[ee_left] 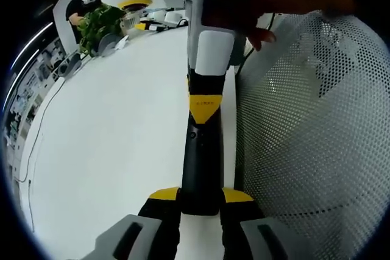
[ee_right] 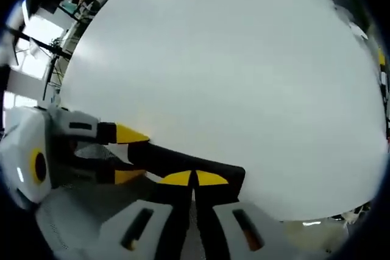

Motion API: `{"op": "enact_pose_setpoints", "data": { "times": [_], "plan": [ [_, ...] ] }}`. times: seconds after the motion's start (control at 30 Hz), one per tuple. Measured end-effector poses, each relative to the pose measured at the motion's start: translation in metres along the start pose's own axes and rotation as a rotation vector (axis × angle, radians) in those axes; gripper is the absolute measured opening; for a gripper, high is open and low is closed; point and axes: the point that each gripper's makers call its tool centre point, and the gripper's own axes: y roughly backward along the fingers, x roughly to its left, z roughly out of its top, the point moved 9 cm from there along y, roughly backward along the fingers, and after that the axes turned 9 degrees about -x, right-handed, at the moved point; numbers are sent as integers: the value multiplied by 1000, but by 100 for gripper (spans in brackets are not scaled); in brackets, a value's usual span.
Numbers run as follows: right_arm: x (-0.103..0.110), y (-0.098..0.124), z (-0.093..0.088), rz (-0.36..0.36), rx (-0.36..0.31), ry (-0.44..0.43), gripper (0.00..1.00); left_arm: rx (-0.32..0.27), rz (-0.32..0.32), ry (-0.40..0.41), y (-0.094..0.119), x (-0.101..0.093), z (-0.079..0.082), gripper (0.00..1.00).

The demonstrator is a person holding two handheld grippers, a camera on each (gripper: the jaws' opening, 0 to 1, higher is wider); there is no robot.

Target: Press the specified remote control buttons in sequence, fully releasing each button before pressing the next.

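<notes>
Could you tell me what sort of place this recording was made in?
Probably an office or lab workspace. A large white table fills the foreground, a white mesh chair back stands beside it, and a potted green plant sits among clutter at the far end.

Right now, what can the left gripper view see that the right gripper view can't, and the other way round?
Left gripper view's extras: a white mesh chair back and a green plant. Right gripper view's extra: a bright window past the table edge. Shared by both: the white table and the black remote, clamped by the left gripper while the shut right gripper has its yellow tips against it.
</notes>
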Motion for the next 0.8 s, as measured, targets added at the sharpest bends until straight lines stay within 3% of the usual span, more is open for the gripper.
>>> {"op": "enact_pose_setpoints", "data": {
  "times": [0.57, 0.8],
  "plan": [
    [4, -9, 2, 40, -38, 46, 0, -2, -3, 6, -1, 0, 1, 25],
    [8, -13, 2, 26, -65, 135, 0, -1, -5, 6, -1, 0, 1, 24]
  ]
}}
